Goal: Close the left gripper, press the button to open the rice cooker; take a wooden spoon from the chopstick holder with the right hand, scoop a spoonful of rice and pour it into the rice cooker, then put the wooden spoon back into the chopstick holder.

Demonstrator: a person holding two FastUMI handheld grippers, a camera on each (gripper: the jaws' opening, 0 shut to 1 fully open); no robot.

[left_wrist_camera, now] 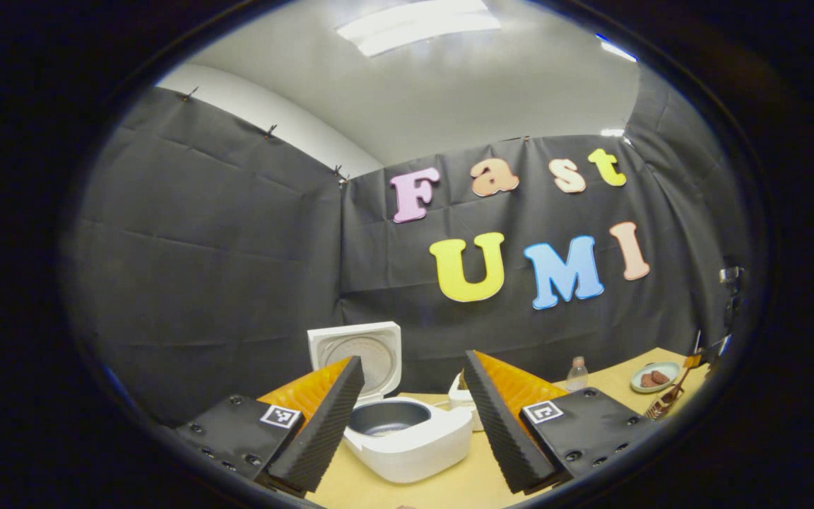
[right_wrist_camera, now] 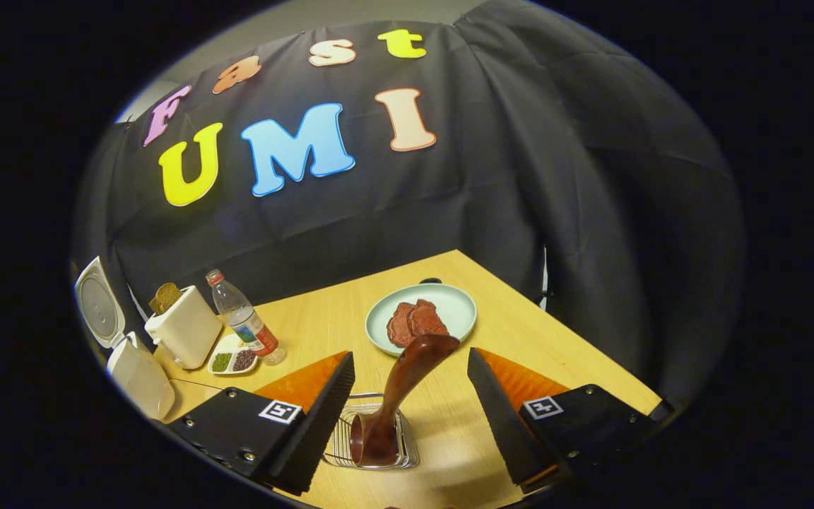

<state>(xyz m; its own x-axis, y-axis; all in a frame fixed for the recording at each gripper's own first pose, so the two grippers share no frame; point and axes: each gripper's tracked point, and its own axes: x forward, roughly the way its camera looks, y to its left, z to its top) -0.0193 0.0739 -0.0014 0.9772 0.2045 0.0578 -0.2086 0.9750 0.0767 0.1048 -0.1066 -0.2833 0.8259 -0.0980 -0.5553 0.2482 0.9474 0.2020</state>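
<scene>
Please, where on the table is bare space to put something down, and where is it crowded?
Bare wood lies right of the plate toward the table edge, and between the plate and the bottle. It is crowded at the left: the open rice cooker, toaster, small dish and bottle stand close together. The wire holder with the wooden spoon fills the near middle.

Open white rice cooker (left_wrist_camera: 407,438); wooden spoon (right_wrist_camera: 407,382) upright in chopstick holder (right_wrist_camera: 375,442)

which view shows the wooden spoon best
The right gripper view: the wooden spoon stands in the wire chopstick holder, large between the open fingers. In the left gripper view it is a small dark shape at the far right edge.
</scene>
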